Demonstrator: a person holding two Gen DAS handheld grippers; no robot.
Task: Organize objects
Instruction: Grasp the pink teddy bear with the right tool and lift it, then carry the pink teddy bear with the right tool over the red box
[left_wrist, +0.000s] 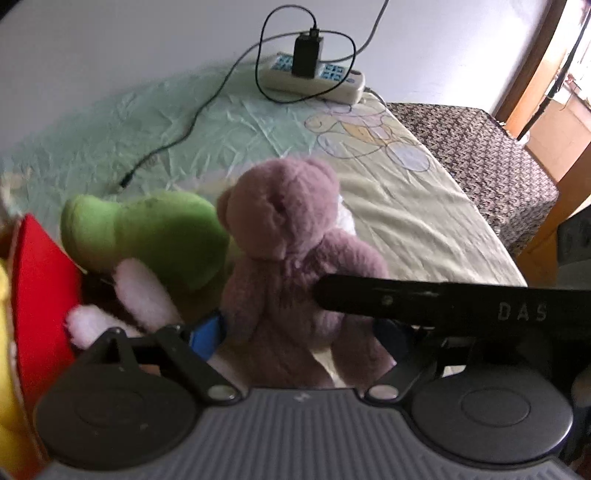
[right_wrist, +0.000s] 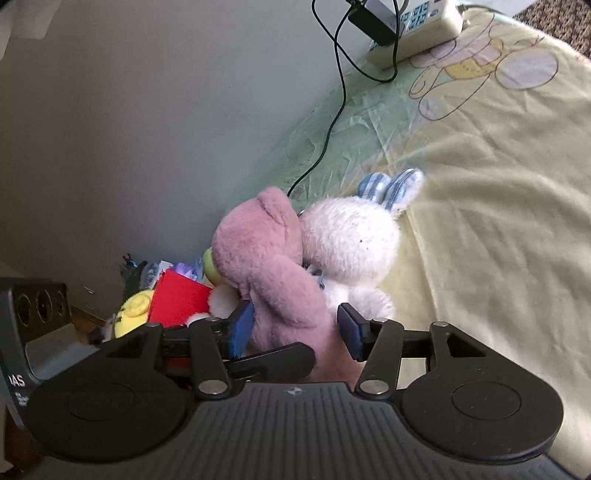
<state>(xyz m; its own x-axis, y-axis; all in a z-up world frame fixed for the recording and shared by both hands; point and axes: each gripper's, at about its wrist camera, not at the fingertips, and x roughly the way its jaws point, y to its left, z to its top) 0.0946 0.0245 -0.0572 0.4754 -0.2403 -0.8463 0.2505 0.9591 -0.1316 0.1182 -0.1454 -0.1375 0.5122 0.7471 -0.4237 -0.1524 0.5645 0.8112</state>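
Observation:
A mauve plush bear (left_wrist: 288, 251) sits upright on the bed, seen from behind. My left gripper (left_wrist: 299, 332) has its blue pads on both sides of the bear's lower body and is shut on it. In the right wrist view the same bear (right_wrist: 266, 266) leans against a white plush rabbit (right_wrist: 351, 243) with blue striped ears. My right gripper (right_wrist: 295, 328) stands open with the bear's body between its pads (right_wrist: 242, 325). A black part of the right gripper (left_wrist: 443, 302) crosses the left view at the bear's side.
A green plush toy (left_wrist: 155, 236), a red cushion (left_wrist: 40, 295) and a yellow toy (right_wrist: 133, 314) lie to the left by the wall. A power strip (left_wrist: 314, 77) with a charger and black cable (left_wrist: 184, 133) lies at the bed's far end. A patterned cover (left_wrist: 480, 155) is at right.

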